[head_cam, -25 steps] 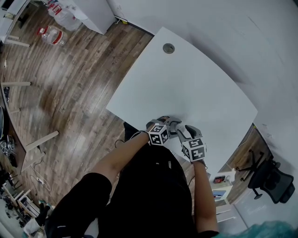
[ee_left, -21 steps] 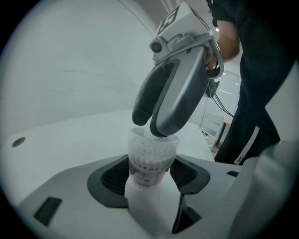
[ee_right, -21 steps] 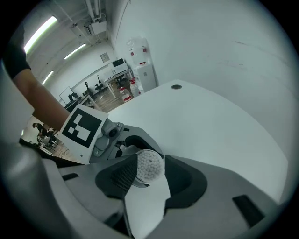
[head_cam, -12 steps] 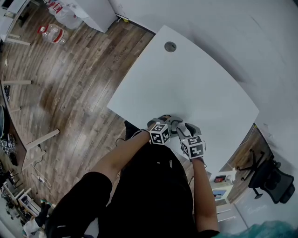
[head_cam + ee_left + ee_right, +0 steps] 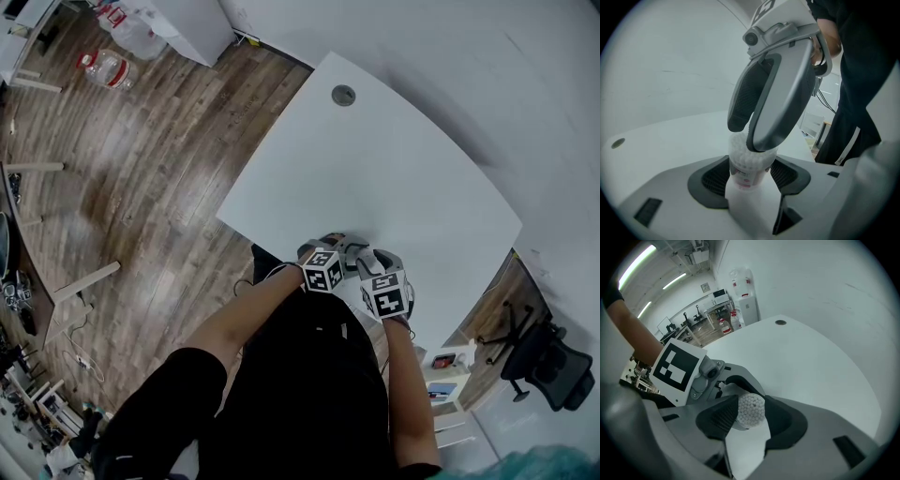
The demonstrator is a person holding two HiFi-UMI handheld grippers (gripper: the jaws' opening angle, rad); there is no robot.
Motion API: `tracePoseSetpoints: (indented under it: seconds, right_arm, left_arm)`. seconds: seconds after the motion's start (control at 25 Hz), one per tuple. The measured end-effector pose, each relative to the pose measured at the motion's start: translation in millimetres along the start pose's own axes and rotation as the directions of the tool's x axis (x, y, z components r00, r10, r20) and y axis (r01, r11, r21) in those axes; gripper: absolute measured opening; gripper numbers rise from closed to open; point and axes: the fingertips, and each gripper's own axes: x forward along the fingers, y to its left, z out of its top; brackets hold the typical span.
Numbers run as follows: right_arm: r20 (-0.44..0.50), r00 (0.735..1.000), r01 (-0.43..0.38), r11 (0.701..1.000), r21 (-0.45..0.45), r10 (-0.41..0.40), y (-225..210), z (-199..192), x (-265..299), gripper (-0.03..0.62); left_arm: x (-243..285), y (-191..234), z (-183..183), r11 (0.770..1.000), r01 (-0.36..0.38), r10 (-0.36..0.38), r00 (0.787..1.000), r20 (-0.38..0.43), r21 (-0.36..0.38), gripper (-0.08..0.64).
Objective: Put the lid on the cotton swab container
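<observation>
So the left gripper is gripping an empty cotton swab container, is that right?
Not empty. The cotton swab container clamped in the left gripper is packed with white swabs. The right gripper view looks down on their tips. The rest holds.

Left tongs [image 5: 750,182] clamped on container [image 5: 748,161], right tongs [image 5: 749,418] tilted steeply down above it, jaws just closing round lid [image 5: 751,405], bare forearms [image 5: 239,319] converging.
</observation>
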Motion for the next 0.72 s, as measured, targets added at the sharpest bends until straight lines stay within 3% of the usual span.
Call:
tracePoseSetpoints:
  seconds: [0.28,0.48,0.72]
  right_arm:
    - [-0.031,0.999,0.033,0.999,-0.034,-0.034,-2.0,-2.8,-0.1,0.21]
    - [-0.011,1.0,-0.013,0.999,0.042,0.014,-4.3,-6.2,1.2,0.21]
    - [0.005,1.0,-0.027,0.997,0.071,0.027,-5.0,-3.4,2.9,0.21]
  left_arm:
    - [-0.5,0.7,-0.3,1.0,-0.006,0.006,1.0,0.0,0.004,0.275]
    - [-0.4,-1.0,-0.2,1.0,-0.003,0.003,1.0,-0.001,0.002,0.275]
    - [-0.5,0.0,-0.5,1.0,-0.003,0.003,1.0,0.001,0.0,0.275]
